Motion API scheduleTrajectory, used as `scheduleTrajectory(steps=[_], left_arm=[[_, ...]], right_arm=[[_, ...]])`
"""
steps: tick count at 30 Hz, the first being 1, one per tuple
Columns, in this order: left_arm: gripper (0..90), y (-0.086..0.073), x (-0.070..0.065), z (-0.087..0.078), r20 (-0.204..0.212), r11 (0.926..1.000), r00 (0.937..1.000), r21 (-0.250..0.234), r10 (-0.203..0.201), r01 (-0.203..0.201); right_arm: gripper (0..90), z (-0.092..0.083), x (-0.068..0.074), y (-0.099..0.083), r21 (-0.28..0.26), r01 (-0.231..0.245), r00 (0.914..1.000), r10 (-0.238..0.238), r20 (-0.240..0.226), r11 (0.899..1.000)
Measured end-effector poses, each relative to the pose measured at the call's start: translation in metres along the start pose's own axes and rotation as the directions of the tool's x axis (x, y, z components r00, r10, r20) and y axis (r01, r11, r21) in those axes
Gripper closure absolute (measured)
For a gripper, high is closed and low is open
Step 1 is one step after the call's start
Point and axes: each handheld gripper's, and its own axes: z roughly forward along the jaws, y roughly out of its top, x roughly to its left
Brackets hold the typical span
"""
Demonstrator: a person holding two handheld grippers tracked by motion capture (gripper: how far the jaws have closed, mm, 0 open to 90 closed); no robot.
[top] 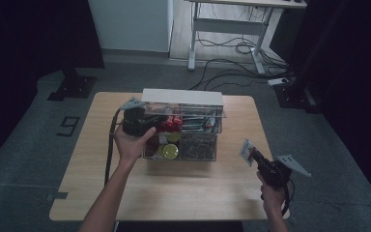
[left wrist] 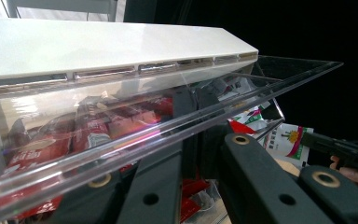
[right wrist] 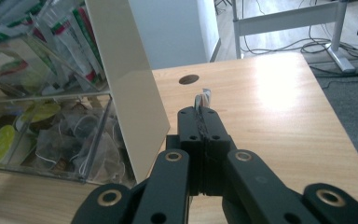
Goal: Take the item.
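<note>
Right jaws: right gripper (right wrist: 200, 122) was closed on a small flat white-and-red paper sachet (right wrist: 203, 98), its edge poking up just past the tips.
Left jaws: left gripper (top: 137, 121) was shut under the clear hinged plastic lid (left wrist: 168, 126) of the organiser, apparently clamping its front edge and holding it raised.
Sachet handling: probably light, thin and floppy, easily creased; a pinch at one short end, as here, should hold it.
Sachet place: out over the pale wooden table (right wrist: 270, 116), well apart from the box.
Container: clear acrylic organiser box (top: 207, 145) with a white back; red packets and upright sachets above, mesh tea bags and green-lidded capsules below.
</note>
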Motion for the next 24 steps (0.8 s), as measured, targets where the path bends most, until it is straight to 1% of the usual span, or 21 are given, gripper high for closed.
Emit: scheduleTrajectory(steps=[15,18,24], left_arm=[[88.1,-0.001,0.000,0.000,0.003,1.0000,1.0000,-0.002,-0.005,0.005],[88.1,-0.001,0.000,0.001,0.004,1.0000,1.0000,-0.001,-0.005,0.005],[88.0,-0.001,0.000,0.002,0.004,1.0000,1.0000,0.000,-0.006,0.006]], right_arm=[[88.5,0.007,-0.003,-0.013,0.043,-0.012,0.9999,0.011,0.005,0.999],[88.5,0.009,-0.006,-0.015,0.050,-0.019,0.9998,0.019,0.006,0.999],[88.5,0.016,-0.012,-0.024,0.081,-0.031,0.9993,0.029,0.024,0.996]])
